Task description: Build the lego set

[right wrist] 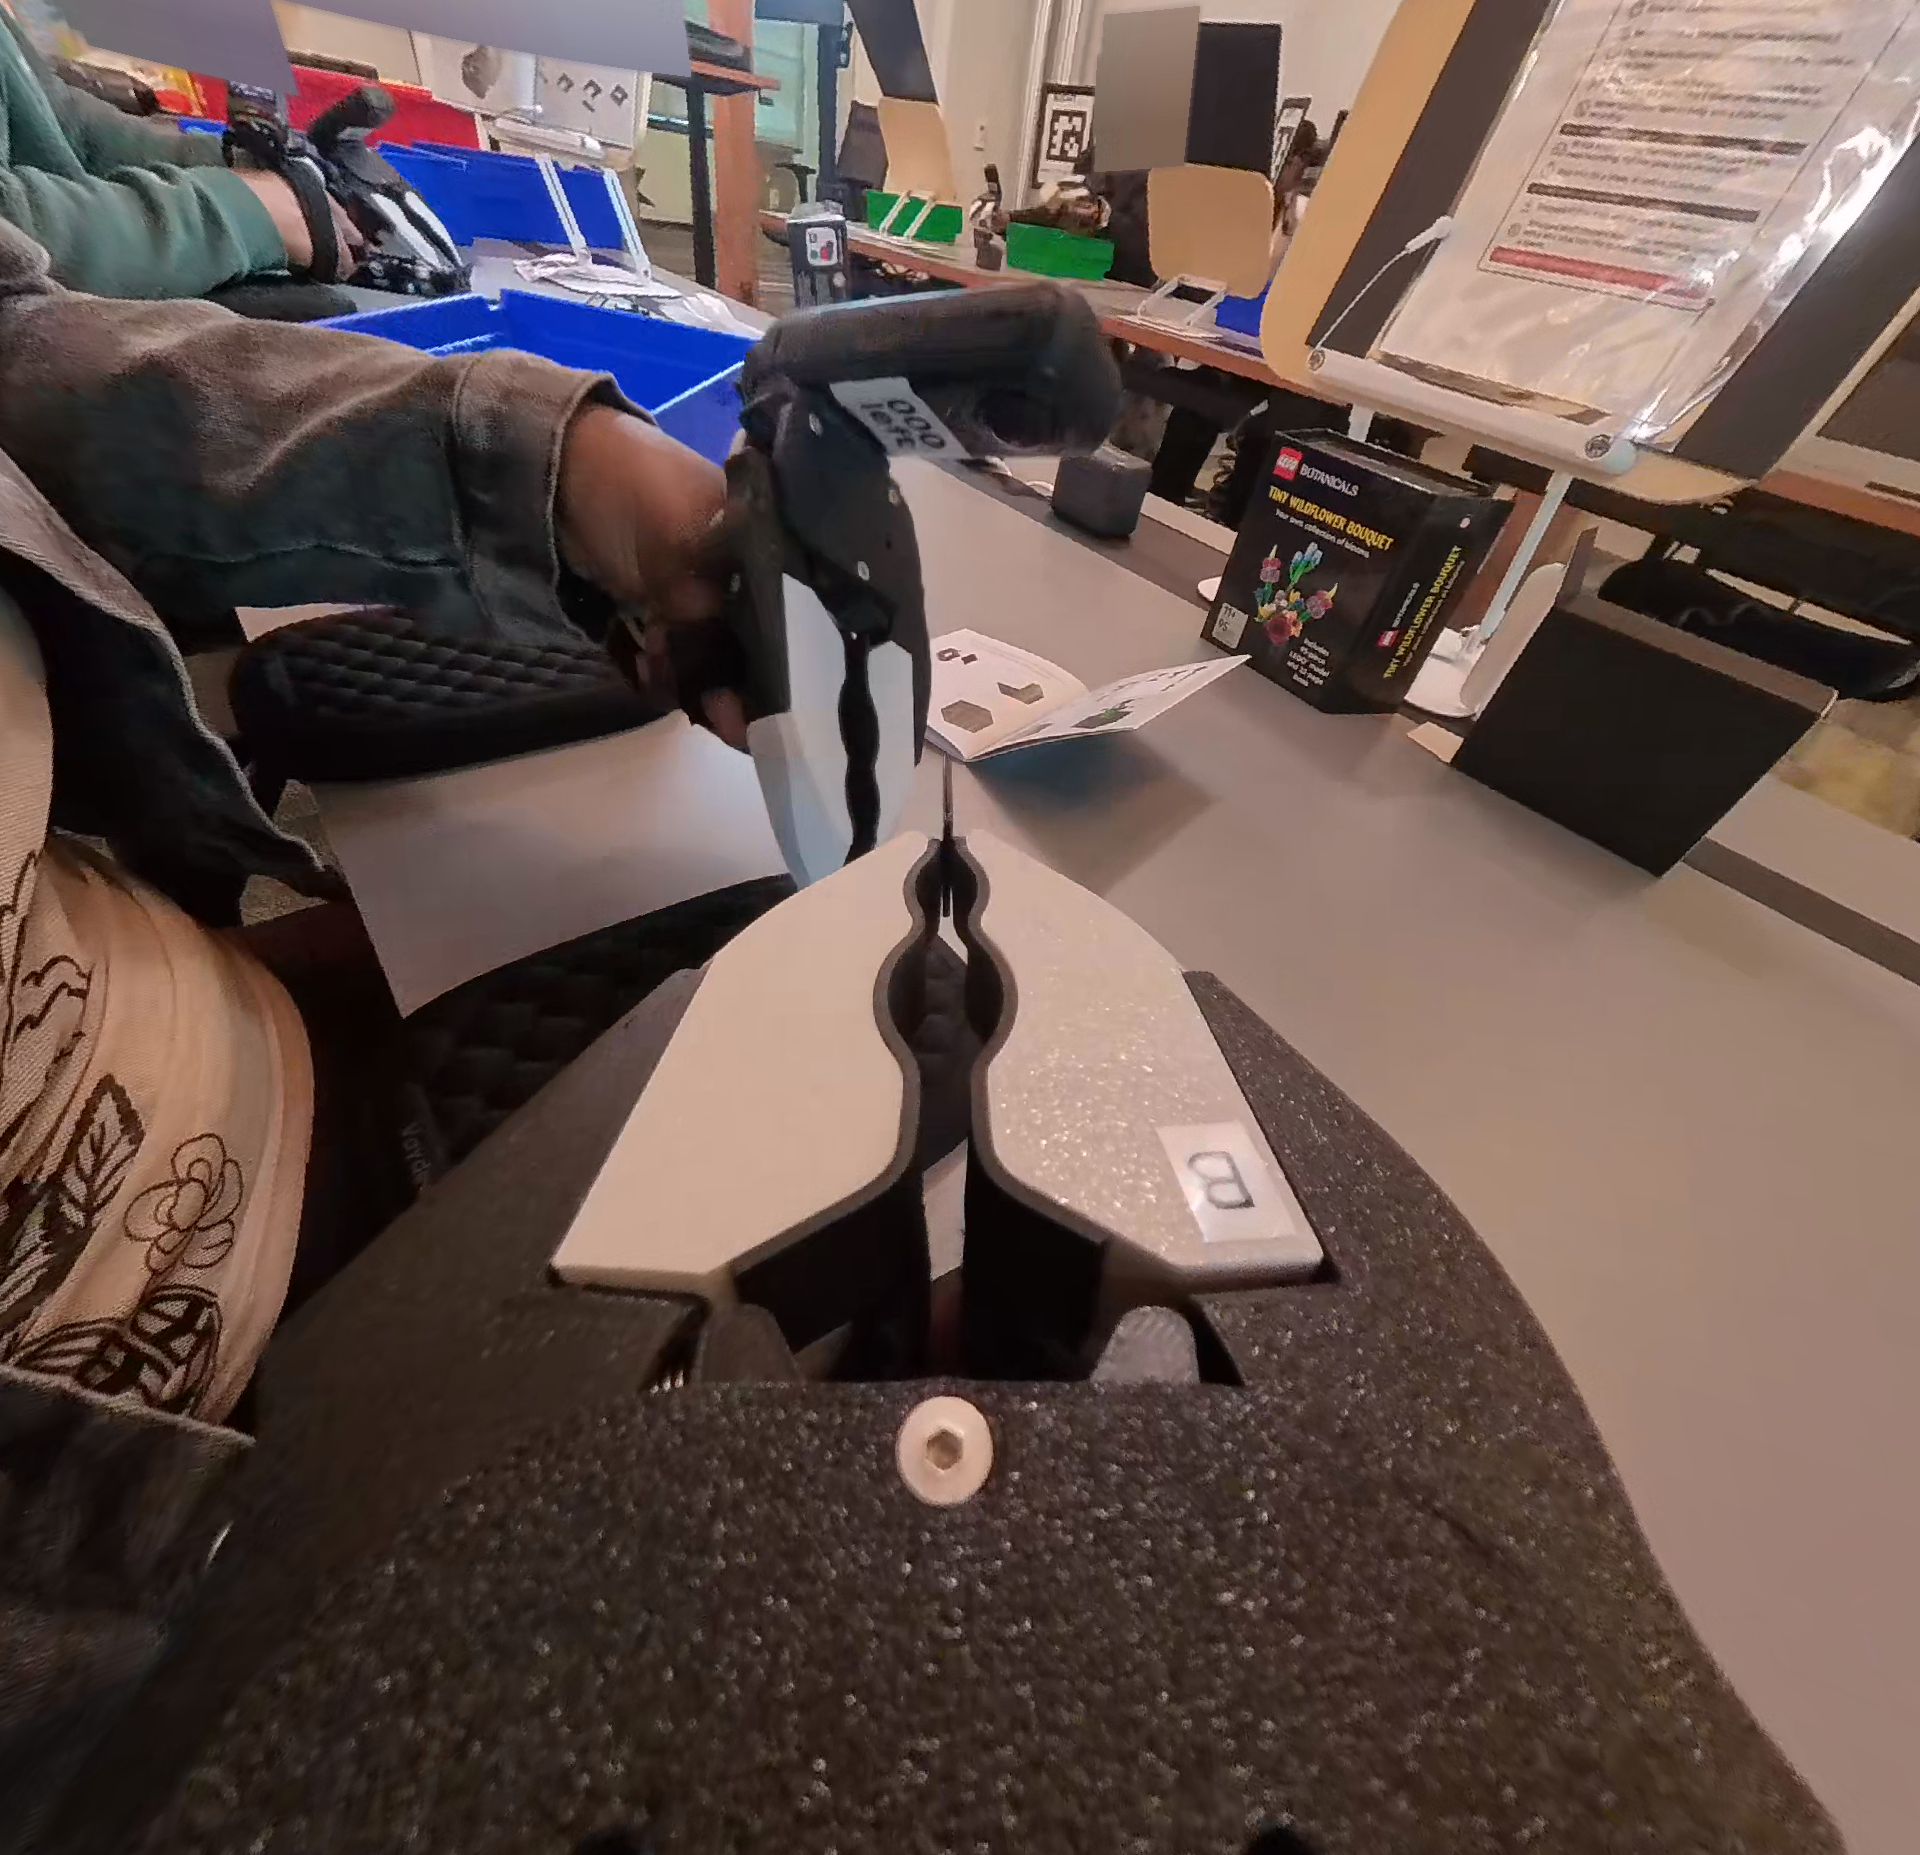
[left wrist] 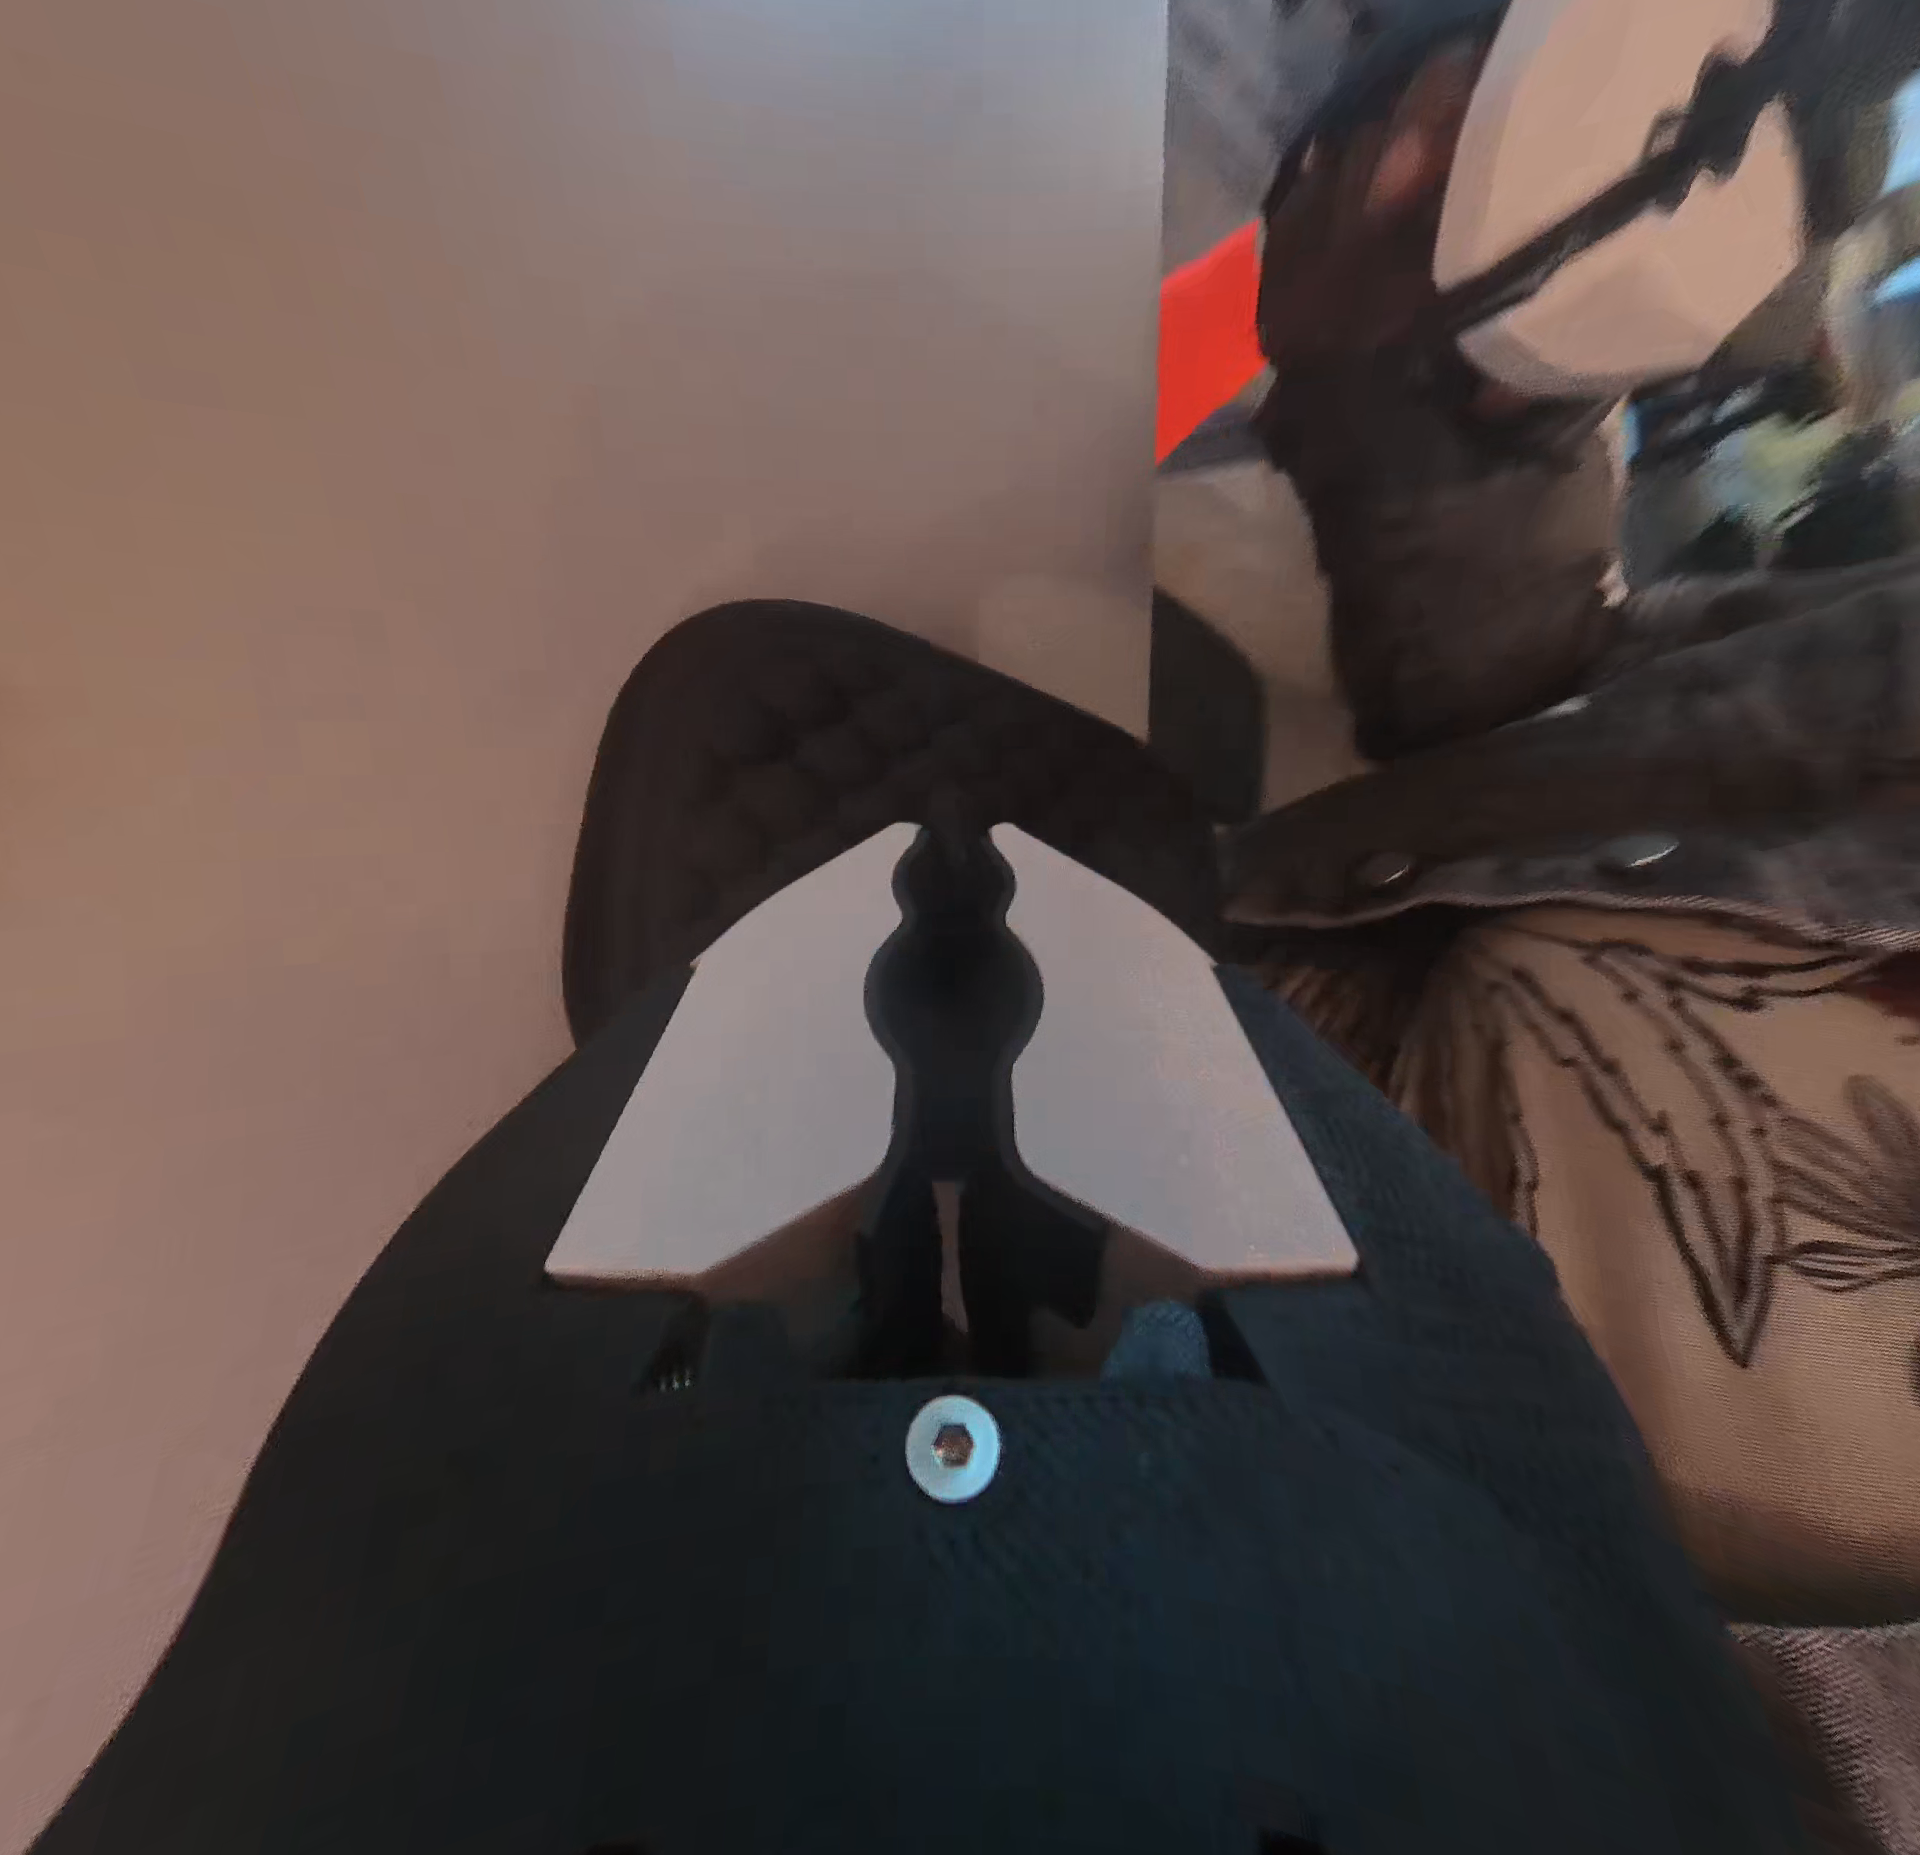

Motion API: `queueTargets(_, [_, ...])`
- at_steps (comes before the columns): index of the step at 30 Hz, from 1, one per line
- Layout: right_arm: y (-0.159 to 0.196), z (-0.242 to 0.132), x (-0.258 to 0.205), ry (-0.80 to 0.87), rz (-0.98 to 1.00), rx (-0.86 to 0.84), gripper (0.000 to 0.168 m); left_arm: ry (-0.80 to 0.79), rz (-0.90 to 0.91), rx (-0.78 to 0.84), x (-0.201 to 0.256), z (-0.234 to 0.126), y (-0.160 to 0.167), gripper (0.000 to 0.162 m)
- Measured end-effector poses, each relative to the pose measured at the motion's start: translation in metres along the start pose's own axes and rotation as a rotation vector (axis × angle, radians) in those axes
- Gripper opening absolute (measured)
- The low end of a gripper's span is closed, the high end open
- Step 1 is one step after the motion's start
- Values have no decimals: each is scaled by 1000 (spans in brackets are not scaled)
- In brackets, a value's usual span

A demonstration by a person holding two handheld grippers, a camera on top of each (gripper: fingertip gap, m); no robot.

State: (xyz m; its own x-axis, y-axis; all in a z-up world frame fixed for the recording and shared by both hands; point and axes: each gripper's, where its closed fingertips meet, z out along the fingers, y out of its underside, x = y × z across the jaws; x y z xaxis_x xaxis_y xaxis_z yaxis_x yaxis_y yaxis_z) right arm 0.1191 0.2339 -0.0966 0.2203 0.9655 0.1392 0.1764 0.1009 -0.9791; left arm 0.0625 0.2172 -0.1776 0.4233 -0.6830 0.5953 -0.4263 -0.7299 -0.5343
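Observation:
My right gripper (right wrist: 948, 855) is shut on a thin black rod-like piece (right wrist: 948, 803) that sticks up from between its tips, held low over the grey table (right wrist: 1351, 974). My left gripper (right wrist: 852, 839) points down just left of that piece, its jaws closed. In the dim left wrist view, the left gripper (left wrist: 948, 818) is shut over a black padded rest (left wrist: 831, 725); I cannot tell whether anything is between its tips. An open instruction booklet (right wrist: 1039, 704) lies beyond the grippers. The black Lego box (right wrist: 1340, 579) stands behind it.
A black box (right wrist: 1631, 735) and a document stand (right wrist: 1621, 195) are at the right. Blue bins (right wrist: 582, 340) and another person's arm (right wrist: 125, 205) are at the back left. The holder's patterned clothing (right wrist: 125, 1130) is close on the left. Padded black rests (right wrist: 416, 673) lie at the table's near edge. Left tips to right tips: about 10 cm.

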Motion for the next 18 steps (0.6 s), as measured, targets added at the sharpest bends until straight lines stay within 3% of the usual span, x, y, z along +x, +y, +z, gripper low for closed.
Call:
queueTargets(1, [1, 1, 1, 0, 2, -2, 0, 16, -44, 34, -4, -1, 0, 9])
queueTargets(5, [4, 3, 4, 0, 10, -6, 0, -28, -130, 53, -25, -2, 15, 26])
queueTargets(8, [6, 4, 6, 0, 17, -9, 0, -16, -93, 96, -21, -6, 15, 42])
queueTargets(11, [9, 5, 7, -5, 26, -16, 0, -164, 124, 63, -32, -19, 20, 62])
queueTargets(14, [15, 9, 5, -25, 48, -27, 0, -328, 457, 22, -47, -32, 19, 70])
queueTargets(18, [18, 17, -2, -77, 86, -16, 0, -224, 777, 68, -40, -24, 10, 70])
